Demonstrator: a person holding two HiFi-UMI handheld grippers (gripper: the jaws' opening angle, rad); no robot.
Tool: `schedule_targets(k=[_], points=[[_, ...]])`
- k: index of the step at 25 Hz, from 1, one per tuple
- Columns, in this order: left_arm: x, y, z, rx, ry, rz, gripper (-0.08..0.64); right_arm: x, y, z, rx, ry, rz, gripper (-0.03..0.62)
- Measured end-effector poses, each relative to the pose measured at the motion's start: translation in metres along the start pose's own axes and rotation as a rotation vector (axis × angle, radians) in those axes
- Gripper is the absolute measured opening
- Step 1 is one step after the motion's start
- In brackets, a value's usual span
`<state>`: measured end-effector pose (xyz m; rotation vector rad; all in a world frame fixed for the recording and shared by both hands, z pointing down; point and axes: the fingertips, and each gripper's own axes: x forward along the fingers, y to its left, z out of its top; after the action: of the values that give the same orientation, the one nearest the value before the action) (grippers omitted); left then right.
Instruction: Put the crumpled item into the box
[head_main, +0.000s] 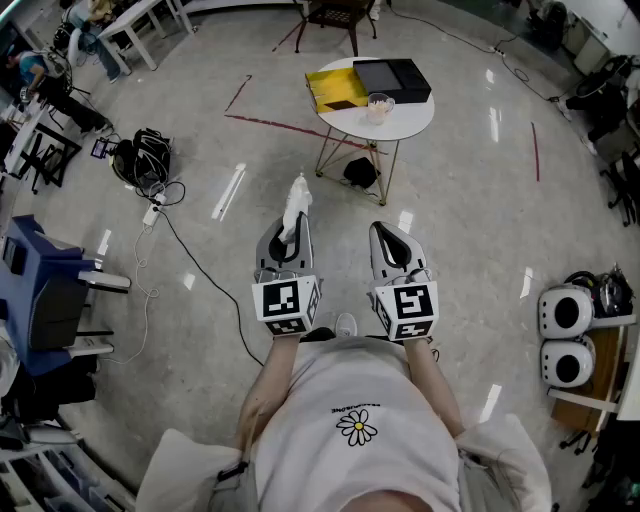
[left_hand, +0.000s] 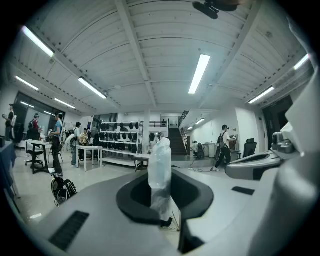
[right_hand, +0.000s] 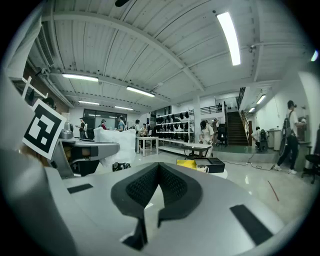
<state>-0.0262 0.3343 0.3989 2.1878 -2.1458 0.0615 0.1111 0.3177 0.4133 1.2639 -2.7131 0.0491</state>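
Both forearms (head_main: 272, 385) are out in front of the torso and roughly parallel, with the grippers level, side by side and near each other. Jaws point forward, away from the body, and the marker cubes (head_main: 285, 303) sit at the rear ends, closest to the person. The left gripper (head_main: 288, 238) has its jaws nearly together, pinching the white crumpled item (head_main: 296, 205), which sticks out past its tips; the right gripper (head_main: 388, 235) has its jaws closed pad to pad with nothing between them.

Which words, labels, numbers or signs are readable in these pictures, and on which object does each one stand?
No text is readable.
Shirt: one small printed line above the daisy, too small to read.
Left marker cube and right marker cube: black-and-white square patterns only, no letters or numbers.
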Motion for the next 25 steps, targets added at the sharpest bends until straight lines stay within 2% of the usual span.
schedule_targets(k=[10, 16, 19, 25], points=[[0.01, 0.004, -0.001, 0.003, 0.009, 0.006, 0.041, 0.005, -0.004, -0.003, 0.007, 0.007, 0.009, 0.003], [0.015, 0.004, -0.002, -0.016, 0.013, 0.005, 0.041, 0.009, -0.024, -0.006, 0.118, -0.02, -0.019, 0.003], [0.023, 0.009, -0.011, -0.033, 0.029, 0.017, 0.041, 0.015, -0.031, -0.015, 0.132, -0.004, -0.022, 0.003], [0.082, 0.021, -0.015, -0.044, 0.022, 0.009, 0.041, 0.055, -0.062, -0.016, 0.107, 0.001, -0.032, 0.003]])
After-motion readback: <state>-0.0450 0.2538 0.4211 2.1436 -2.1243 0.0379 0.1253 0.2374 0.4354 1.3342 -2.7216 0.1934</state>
